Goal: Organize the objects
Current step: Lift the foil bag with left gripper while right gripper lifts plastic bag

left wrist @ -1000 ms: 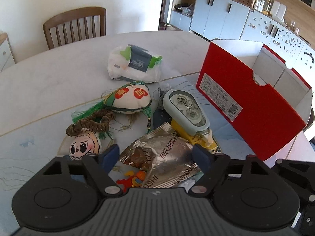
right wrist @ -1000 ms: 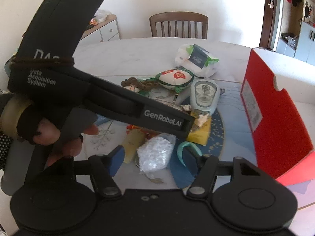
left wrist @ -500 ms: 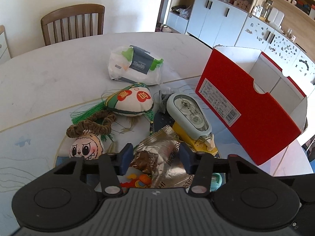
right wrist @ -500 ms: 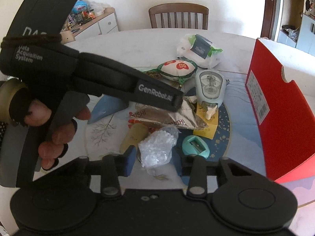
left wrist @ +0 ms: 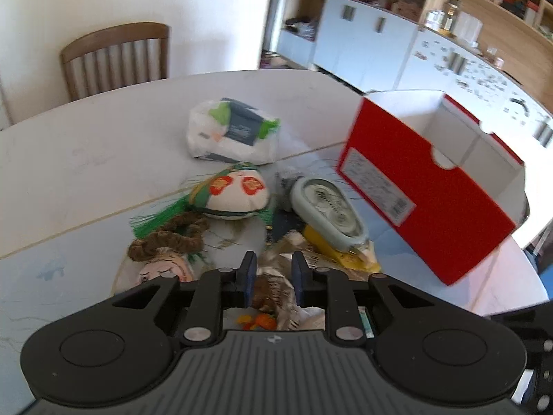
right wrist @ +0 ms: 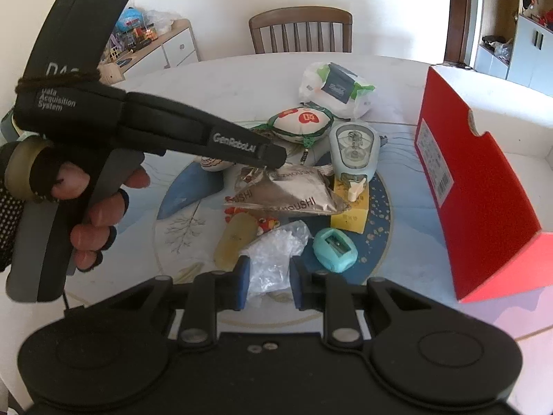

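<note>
The red box (right wrist: 484, 186) is standing open-topped on the desk (right wrist: 214, 79), and everything else is best placed against it. Away from its labelled side, toward the middle of the desk, the clutter is lying in a heap: a white wipes pack (right wrist: 335, 88) farthest back, a round embroidered pouch (right wrist: 302, 122), a pale green tape dispenser (right wrist: 352, 152) nearest the box, and a teal sharpener (right wrist: 334, 249) at the front.

The silver foil packet (right wrist: 287, 193) is sitting in the middle of the heap, its long axis running roughly across toward the box. The left tongs (right wrist: 276, 164) are pinching its far upper corner, fingers (left wrist: 248, 276) drawn in tight on the crumpled foil, and the corner appears to be tenting upward. The box is lying off to the right of those tongs, so I judge the coming carry is a sideways swing over its near wall.

The right tongs (right wrist: 268, 283) are closing round a clear crinkled plastic wrap (right wrist: 273, 259) in front of the packet; whether they are actually biting it or merely bracketing it, I cannot tell. They are sitting nearer the box than the left pair.
</note>
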